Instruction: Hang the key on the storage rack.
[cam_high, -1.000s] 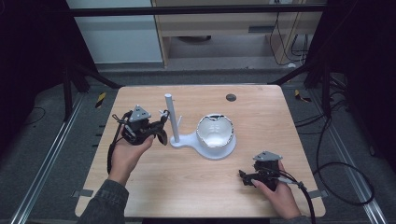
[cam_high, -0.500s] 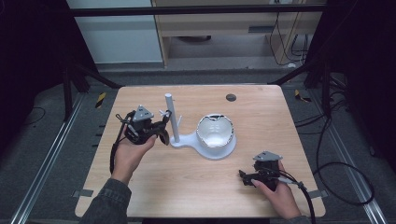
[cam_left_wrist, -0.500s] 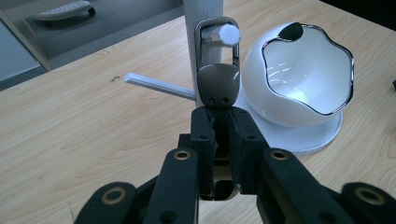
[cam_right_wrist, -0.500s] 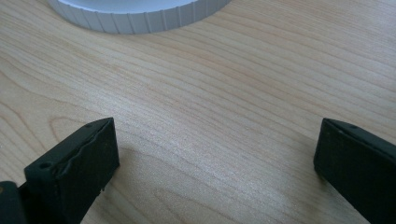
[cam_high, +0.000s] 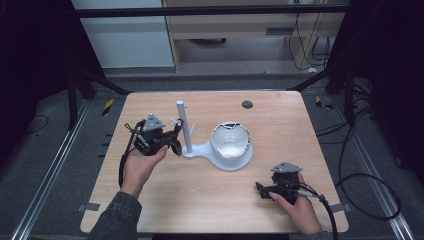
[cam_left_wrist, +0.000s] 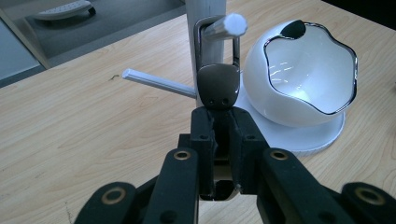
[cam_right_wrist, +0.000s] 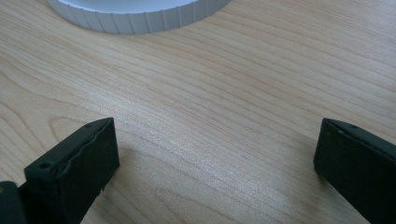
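Change: nothing has shifted since the earlier frames; both hands, stand and bowl lie as they did.
Left gripper (cam_high: 172, 141): held in the left hand (cam_high: 142, 162) at the table's left half, jaws pointing toward the post; clamped tight on a dark metal clasp.
Clasp (cam_left_wrist: 218, 86): a rounded gunmetal body pinched between the jaw tips, with a wire loop (cam_left_wrist: 216, 44) rising from it; the loop sits over the end of a peg.
Peg (cam_left_wrist: 226, 25): short, white, sticking out from the post toward the camera in the left gripper view; the loop hangs around it.
Second peg (cam_left_wrist: 156, 82): thin, white, jutting sideways from the post, bare.
Post (cam_high: 183, 127): white, upright, standing on the stand's narrow end, just beside the left gripper.
Stand (cam_high: 200, 151): white, flat base in the middle of the table, carrying post and bowl.
Bowl (cam_high: 230, 141): white, glossy, with a wavy chrome-edged rim, tilted on the wide round end of the base.
Right gripper (cam_high: 261, 189): held low in the right hand (cam_high: 295, 205) near the table's front right corner, well apart from the stand; jaws spread wide with bare wood between them.
Table (cam_high: 280, 125): pale wood, with a small dark disc (cam_high: 247, 104) near the far edge.
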